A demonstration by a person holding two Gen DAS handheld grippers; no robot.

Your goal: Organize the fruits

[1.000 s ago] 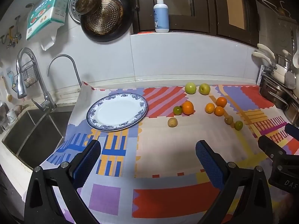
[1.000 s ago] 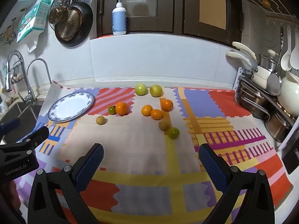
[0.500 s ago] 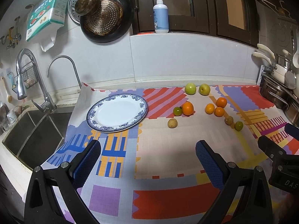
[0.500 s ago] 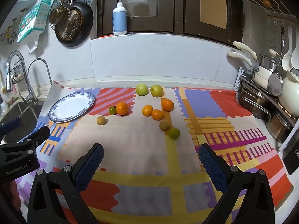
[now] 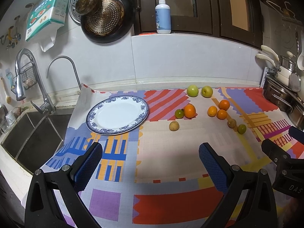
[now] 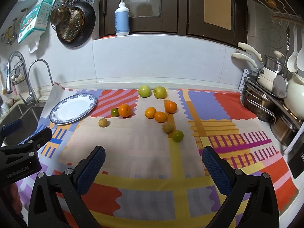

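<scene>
Fruits (image 6: 124,110) scattered on patterned cloth (image 6: 152,152), empty plate (image 5: 117,114) at left, both grippers' fingers (image 5: 89,163) (image 6: 214,169) spread wide, grasping nothing

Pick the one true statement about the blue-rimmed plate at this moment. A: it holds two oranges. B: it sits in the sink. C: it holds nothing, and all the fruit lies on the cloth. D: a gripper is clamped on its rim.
C: the plate shows only bare white, while the fruit, such as the largest orange and the two green apples, lies on the patterned cloth to its right.
</scene>
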